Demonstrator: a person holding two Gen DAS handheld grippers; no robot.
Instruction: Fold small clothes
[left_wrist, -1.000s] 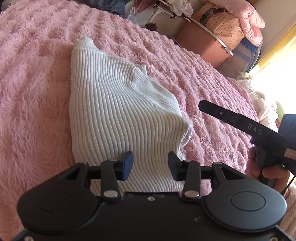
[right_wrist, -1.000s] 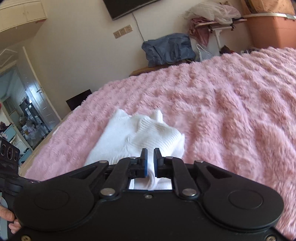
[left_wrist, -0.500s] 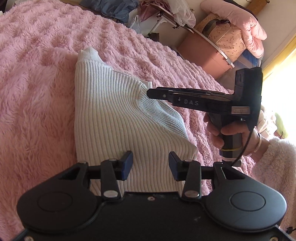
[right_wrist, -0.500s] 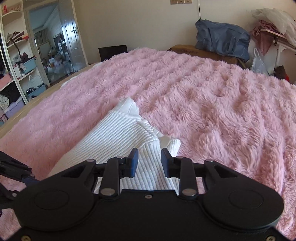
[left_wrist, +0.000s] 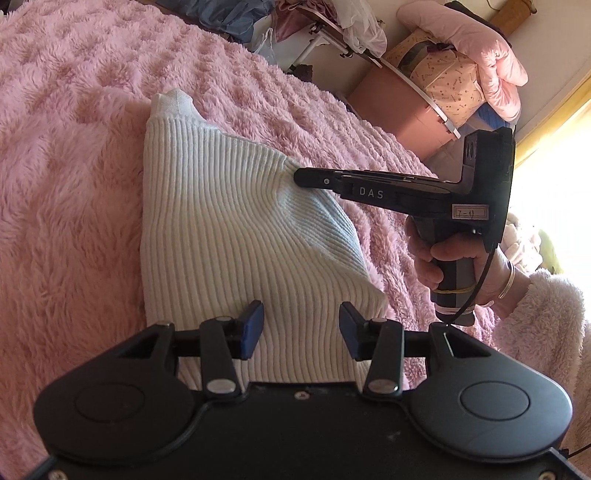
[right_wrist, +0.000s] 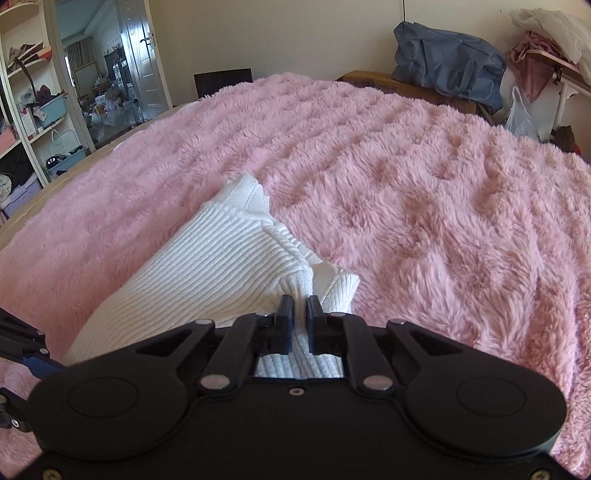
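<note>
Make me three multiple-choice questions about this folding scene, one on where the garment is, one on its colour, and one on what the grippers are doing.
1. Where does the ribbed garment lie?
A. on the pink fluffy blanket
B. on a wooden floor
C. in a box

2. What colour is the garment?
A. blue
B. white
C. black

3. How do the grippers stand?
A. both wide open
B. left shut, right open
C. left gripper open, right gripper pinching the garment

Answers:
1. A, pink pile surrounds the knit on every side.
2. B, the ribbing is white in both views.
3. C, the left jaws stand apart while the right jaws clamp fabric.
</note>
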